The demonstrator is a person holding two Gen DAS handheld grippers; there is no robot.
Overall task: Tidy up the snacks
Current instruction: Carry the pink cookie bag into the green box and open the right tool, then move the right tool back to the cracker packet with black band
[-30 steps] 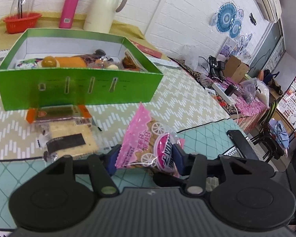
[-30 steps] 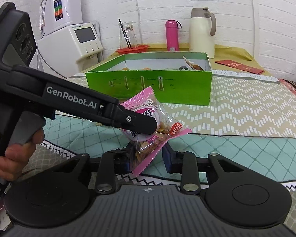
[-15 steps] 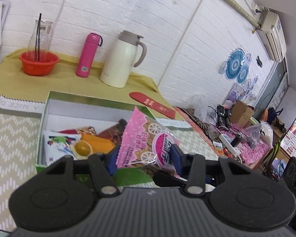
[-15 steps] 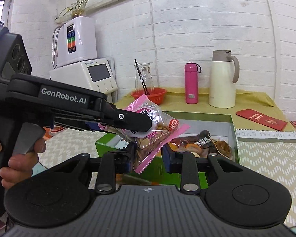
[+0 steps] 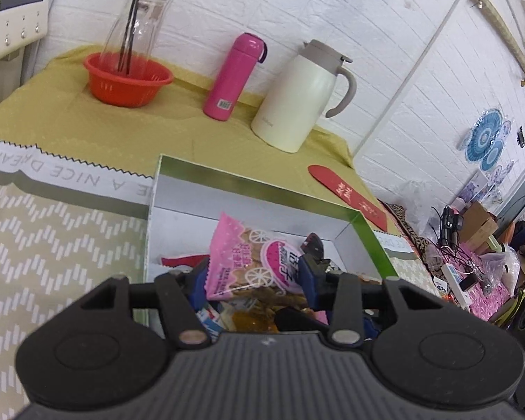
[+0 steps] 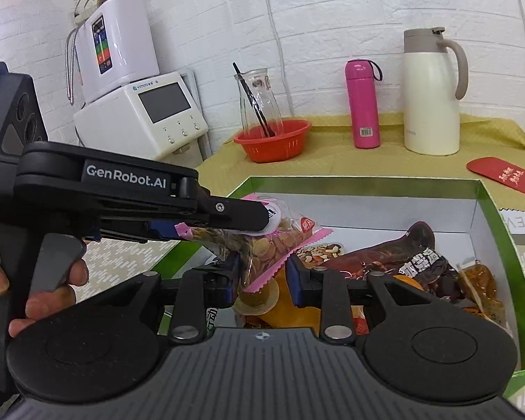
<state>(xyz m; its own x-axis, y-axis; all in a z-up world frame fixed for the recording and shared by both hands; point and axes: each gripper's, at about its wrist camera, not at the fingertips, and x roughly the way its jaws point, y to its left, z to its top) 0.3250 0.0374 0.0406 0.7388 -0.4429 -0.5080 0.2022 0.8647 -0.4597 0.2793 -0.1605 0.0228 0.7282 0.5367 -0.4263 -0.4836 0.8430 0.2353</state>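
A pink snack bag (image 5: 248, 262) of nuts hangs over the open green box (image 5: 255, 182). My left gripper (image 5: 253, 273) is shut on it, blue pads pressing both sides, jaws still closing. In the right wrist view the left gripper (image 6: 227, 220) reaches in from the left and clamps the bag (image 6: 276, 241) by its top. My right gripper (image 6: 262, 276) is closed on the bag's lower corner. Under them the box (image 6: 367, 182) holds several snacks, among them a dark brown packet (image 6: 420, 259) and a nut packet (image 6: 318, 252).
Behind the box on a yellow cloth stand a red basket (image 5: 127, 80) with a glass carafe, a pink flask (image 5: 232, 77) and a cream jug (image 5: 297, 94). A red envelope (image 5: 350, 192) lies right. A white appliance (image 6: 140, 112) stands left. A hand (image 6: 52, 297) grips the left handle.
Both grippers have carried the pink bag together from above the teal mat, up and forward, to above the inside of the green box. The box now sits close below them.
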